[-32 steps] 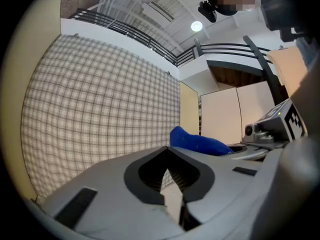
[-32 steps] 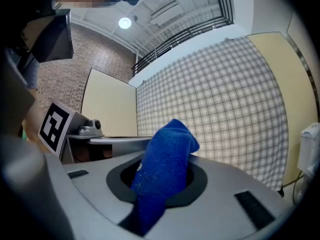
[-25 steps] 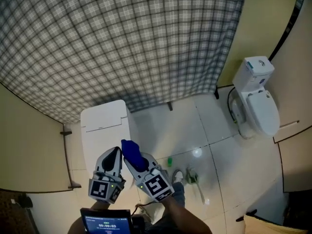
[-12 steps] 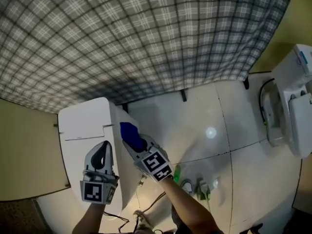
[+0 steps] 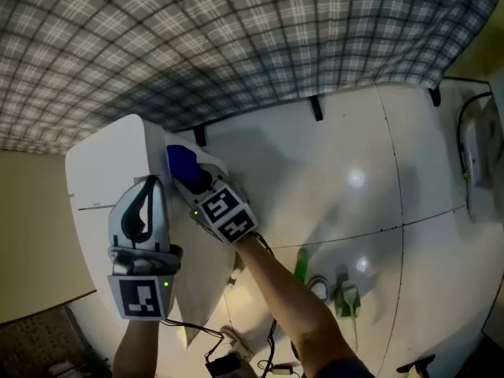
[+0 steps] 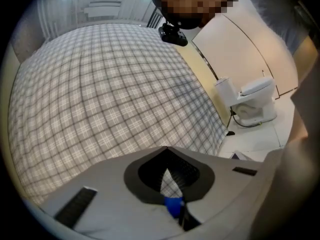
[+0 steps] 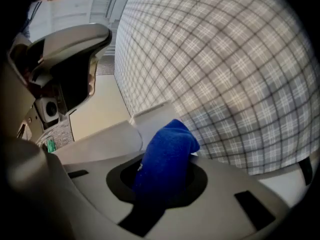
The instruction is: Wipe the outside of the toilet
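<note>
The white toilet [image 5: 482, 152] shows only at the head view's right edge; the left gripper view has it whole, far off by the wall [image 6: 251, 101]. My right gripper [image 5: 189, 173] is shut on a blue cloth [image 5: 181, 162], and the cloth [image 7: 167, 146] fills the jaws in the right gripper view. The cloth lies against the upper right edge of a white box-shaped unit [image 5: 98, 181]. Over that unit's top my left gripper [image 5: 150, 189] is held, fingers together with nothing in them.
A grey plaid curtain [image 5: 236, 38] hangs across the back. On the white tiled floor [image 5: 346, 140] lie a green bottle [image 5: 302, 264] and a brush-like tool [image 5: 347, 296]. Cables [image 5: 236, 345] trail near my arms. A beige wall panel [image 5: 31, 227] stands at left.
Both grippers moved forward to the white unit, and the cloth now meets its edge. The toilet has slid from mid-right to the head view's right edge.
</note>
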